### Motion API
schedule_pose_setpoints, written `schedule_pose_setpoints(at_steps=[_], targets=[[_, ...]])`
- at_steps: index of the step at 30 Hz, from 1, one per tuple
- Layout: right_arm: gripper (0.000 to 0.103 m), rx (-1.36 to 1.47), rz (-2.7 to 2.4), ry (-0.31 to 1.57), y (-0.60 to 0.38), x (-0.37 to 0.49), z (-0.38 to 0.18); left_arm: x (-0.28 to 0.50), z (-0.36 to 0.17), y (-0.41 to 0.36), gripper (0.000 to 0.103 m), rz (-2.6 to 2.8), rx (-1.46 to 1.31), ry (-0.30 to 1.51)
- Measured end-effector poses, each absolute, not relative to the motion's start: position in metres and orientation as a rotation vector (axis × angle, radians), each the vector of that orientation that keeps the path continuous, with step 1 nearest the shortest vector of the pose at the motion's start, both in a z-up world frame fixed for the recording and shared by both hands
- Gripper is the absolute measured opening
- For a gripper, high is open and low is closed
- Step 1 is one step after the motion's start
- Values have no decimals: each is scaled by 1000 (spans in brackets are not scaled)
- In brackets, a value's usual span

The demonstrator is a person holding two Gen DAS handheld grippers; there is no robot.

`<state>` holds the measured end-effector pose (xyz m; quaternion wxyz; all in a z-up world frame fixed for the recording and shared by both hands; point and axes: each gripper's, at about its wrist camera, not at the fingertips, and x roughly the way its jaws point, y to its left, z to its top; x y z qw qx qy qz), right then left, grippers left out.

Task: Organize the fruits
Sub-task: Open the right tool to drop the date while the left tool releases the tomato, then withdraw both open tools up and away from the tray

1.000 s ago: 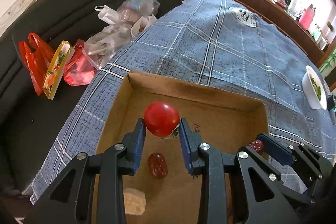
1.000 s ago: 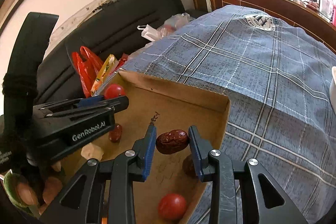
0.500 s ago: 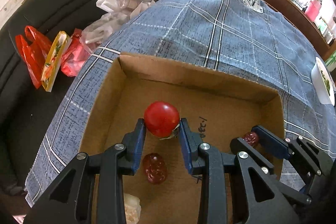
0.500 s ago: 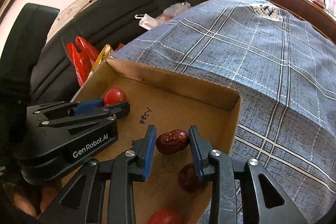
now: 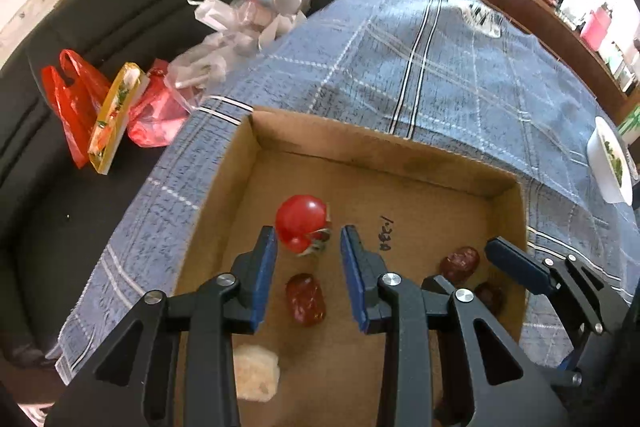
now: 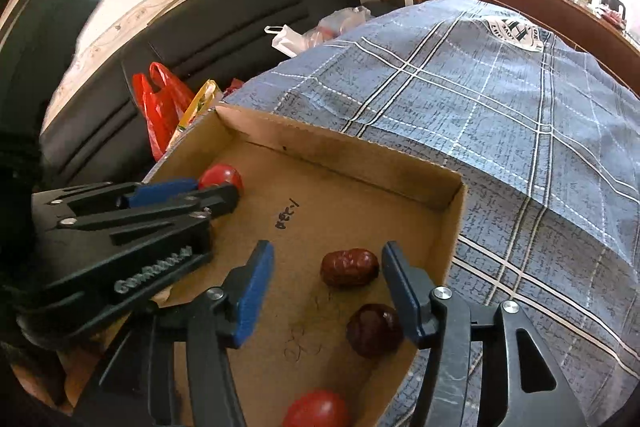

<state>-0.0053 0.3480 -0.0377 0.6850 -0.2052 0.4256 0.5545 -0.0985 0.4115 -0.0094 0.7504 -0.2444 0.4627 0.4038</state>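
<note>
Box (image 6: 400, 171) holds two tomatoes, three dates; both tools (image 5: 308, 247) (image 6: 326, 275) just released.

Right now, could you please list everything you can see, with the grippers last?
cardboard box: one, brown, on the tablecloth.
cherry tomatoes: two, red; far-left in box, near edge.
red dates: three, dark red, in box.
pale chunk: one, beige, box's near-left.
tablecloth: one, blue plaid.
plastic bags: several, red and clear, on black sofa.
white bowl: one, table's right edge.
left hand-held gripper: black, blue pads, just opened, by tomato.
right hand-held gripper: same, just opened around date.
</note>
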Motion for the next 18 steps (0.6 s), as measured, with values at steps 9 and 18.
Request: schedule_pose_setpoints(at_steps=[9, 18], targets=[[57, -442, 1289, 930, 324, -16, -20, -139, 21, 379, 42, 885, -549, 920], [61, -447, 1416, 873, 287, -34, 5, -187, 34, 317, 62, 903, -496, 871]])
